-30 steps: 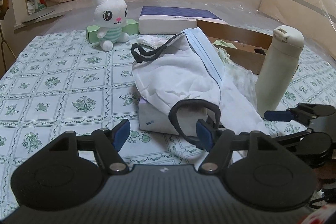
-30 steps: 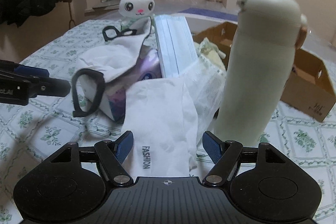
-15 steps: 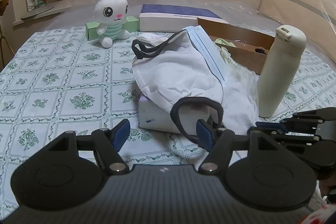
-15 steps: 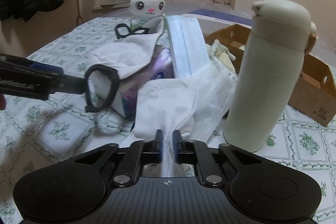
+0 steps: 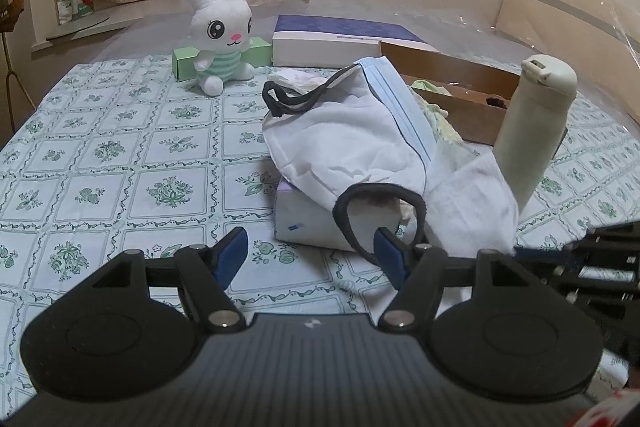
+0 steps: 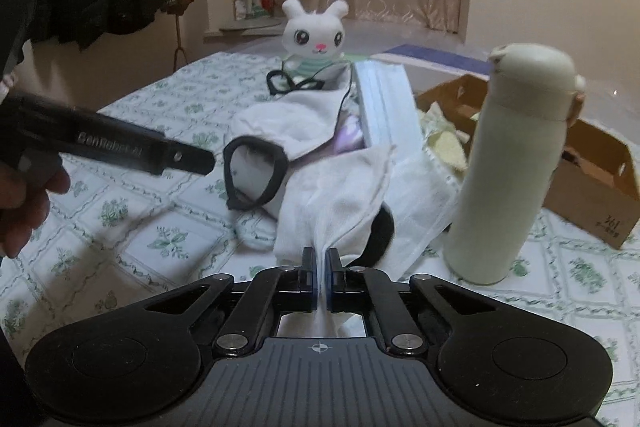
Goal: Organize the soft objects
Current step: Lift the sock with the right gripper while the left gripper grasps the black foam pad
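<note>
I see the table, covered by a green-patterned tablecloth [image 5: 120, 155], carrying everything in view. At its far right stands an open cardboard box [image 6: 592, 163] with pale soft items inside. A flat white box with a blue top [image 5: 344, 39] lies at the far edge, a green box [image 5: 184, 63] beside it. In the middle is the pile of soft goods: a white cloth mask with black ear loops [image 5: 344, 143] draped over a white tissue pack [image 5: 308, 223], and a blue surgical mask [image 5: 404, 107] on edge against it. A second white cloth [image 6: 340, 195] trails from the pile toward me. A cream bottle [image 6: 516, 163] stands upright just right of the pile, touching the cloth. A plush rabbit [image 5: 222, 35] sits upright in front of the green box, well apart from the pile.

My right gripper [image 6: 320, 279] is clamped on the near end of the second white cloth, which is pulled taut into folds. My left gripper [image 5: 312, 255] stands wide apart, holding nothing, with one black ear loop [image 5: 380, 215] just ahead of its right finger.
</note>
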Motion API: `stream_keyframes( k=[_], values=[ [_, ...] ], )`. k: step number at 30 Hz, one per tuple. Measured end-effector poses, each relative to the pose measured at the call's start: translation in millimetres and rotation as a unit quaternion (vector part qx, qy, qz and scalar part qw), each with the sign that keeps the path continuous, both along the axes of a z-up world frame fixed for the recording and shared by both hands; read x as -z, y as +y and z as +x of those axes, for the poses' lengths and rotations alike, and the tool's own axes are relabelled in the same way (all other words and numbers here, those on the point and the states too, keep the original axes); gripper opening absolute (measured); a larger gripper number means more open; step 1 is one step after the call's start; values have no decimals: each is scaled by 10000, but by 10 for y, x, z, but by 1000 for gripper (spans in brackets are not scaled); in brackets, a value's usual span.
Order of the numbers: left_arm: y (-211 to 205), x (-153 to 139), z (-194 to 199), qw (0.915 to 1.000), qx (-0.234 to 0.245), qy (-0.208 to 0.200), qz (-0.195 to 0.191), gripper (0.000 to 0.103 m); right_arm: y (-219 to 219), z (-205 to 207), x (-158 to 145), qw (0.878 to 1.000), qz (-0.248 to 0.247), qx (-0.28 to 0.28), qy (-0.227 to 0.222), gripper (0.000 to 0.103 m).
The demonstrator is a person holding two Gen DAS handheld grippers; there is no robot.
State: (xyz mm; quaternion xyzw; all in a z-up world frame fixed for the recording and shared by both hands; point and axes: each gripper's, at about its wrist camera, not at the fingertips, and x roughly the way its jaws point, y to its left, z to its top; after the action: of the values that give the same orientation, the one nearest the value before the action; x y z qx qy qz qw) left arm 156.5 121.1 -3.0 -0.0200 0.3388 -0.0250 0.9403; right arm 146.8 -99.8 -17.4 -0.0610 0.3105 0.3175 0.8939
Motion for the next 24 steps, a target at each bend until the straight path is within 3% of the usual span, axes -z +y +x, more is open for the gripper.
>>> stream_keyframes(
  k=[7, 11, 17, 18, 19, 20, 21, 22, 24],
  values=[
    [-99, 2, -128, 9996, 288, -27, -55, 66, -151, -8, -129, 9987, -357, 306, -207, 3],
    [-197, 30, -198, 9989, 469, -29, -60, 66, -258, -48, -104, 9949, -813, 468, -382, 4],
    [-313, 92, -238, 9981, 613, 44, -66, 66, -270, -72, 102, 9966, -813, 105, -56, 6],
    [-327, 100, -242, 9980, 625, 59, -61, 66, -262, -75, 137, 9968, -802, 59, 11, 13],
    [-339, 108, -247, 9979, 647, 73, -58, 66, -256, -80, 173, 9969, -783, 16, 91, 32],
    [-347, 114, -248, 9978, 658, 81, -55, 66, -253, -76, 208, 9971, -743, -17, 169, 44],
    [-356, 122, -245, 9977, 667, 95, -51, 66, -257, -70, 235, 9972, -711, -23, 226, 69],
    [-369, 129, -246, 9976, 680, 101, -49, 66, -264, -67, 252, 9974, -670, -16, 263, 76],
    [-397, 141, -242, 9974, 715, 106, -54, 66, -296, -68, 276, 9980, -564, 32, 273, 76]
  ],
)
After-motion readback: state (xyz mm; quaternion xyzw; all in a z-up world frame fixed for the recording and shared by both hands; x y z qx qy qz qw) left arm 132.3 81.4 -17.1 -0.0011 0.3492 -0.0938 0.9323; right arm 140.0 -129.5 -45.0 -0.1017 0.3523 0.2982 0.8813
